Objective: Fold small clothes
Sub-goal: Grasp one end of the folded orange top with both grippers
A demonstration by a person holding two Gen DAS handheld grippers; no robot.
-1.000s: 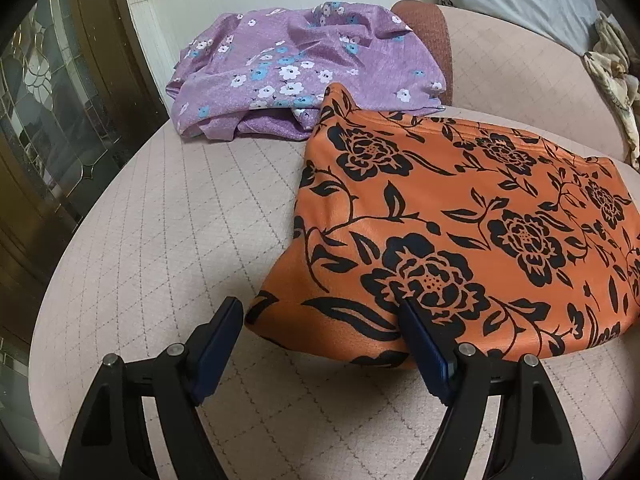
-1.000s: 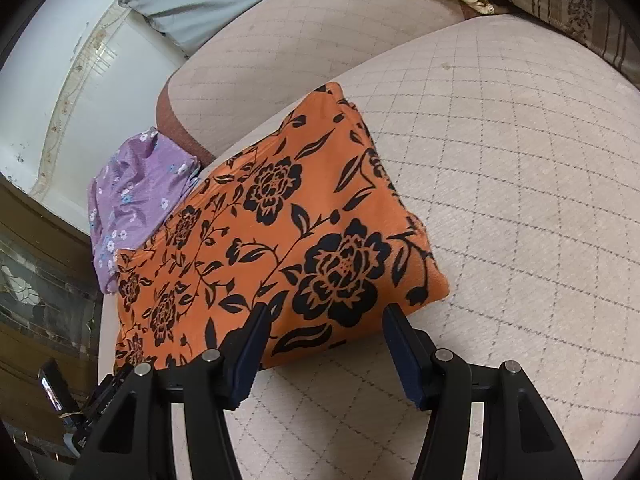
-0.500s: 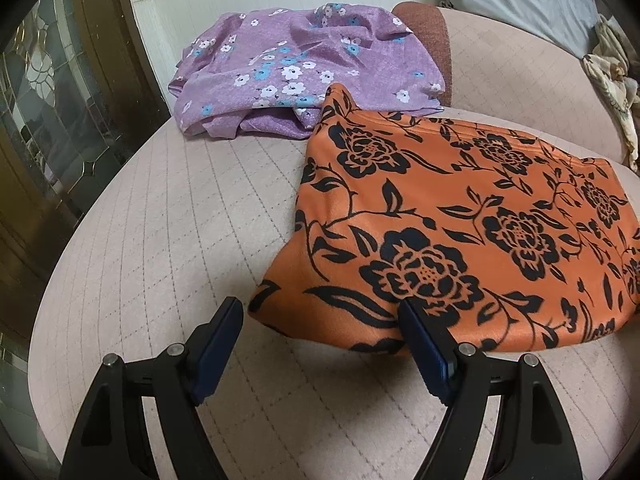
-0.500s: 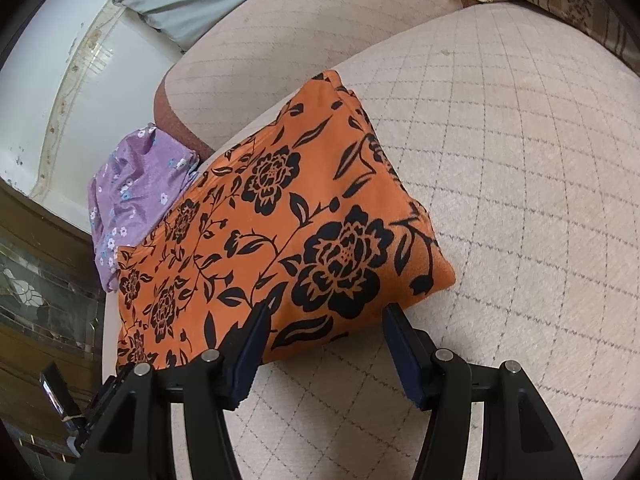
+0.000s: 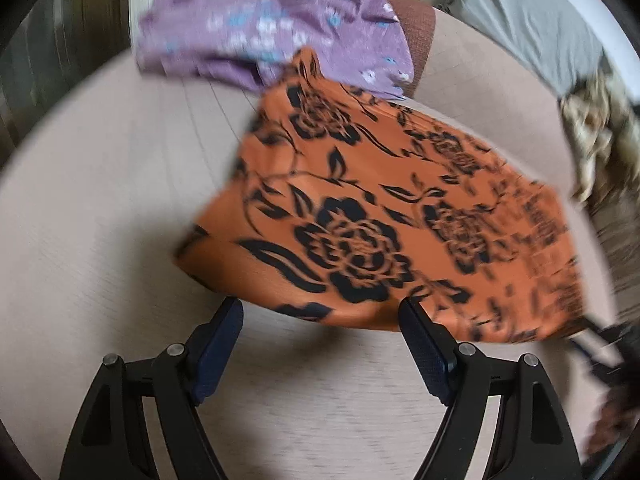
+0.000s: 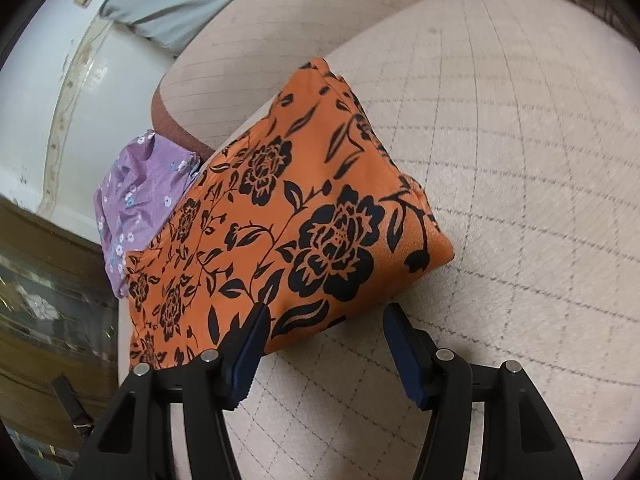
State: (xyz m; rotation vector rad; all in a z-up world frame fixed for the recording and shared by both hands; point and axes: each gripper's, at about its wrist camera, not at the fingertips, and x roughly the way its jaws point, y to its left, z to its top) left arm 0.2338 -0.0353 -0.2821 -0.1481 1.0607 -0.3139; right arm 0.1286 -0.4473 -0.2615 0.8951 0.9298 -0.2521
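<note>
An orange garment with black flowers (image 5: 380, 208) lies folded flat on the beige quilted cushion (image 5: 100, 200); it also shows in the right wrist view (image 6: 288, 216). My left gripper (image 5: 320, 320) is open and empty, just short of the garment's near-left edge. My right gripper (image 6: 324, 324) is open and empty at the garment's near-right corner, its left finger (image 6: 248, 340) touching or just over the hem. The left wrist view is motion-blurred. The right gripper shows dimly at the left view's right edge (image 5: 600, 348).
A crumpled purple flowered garment (image 5: 272, 28) lies behind the orange one, also in the right wrist view (image 6: 140, 196). A grey pillow (image 5: 528, 20) and a pale patterned cloth (image 5: 592, 136) sit at the back right. A glass-panelled wooden cabinet (image 6: 40, 300) stands past the cushion's left edge.
My left gripper has swung, blurring its view; the orange garment now sits more to the centre there. My right gripper has moved slightly closer to the garment's corner. Both stay open.
</note>
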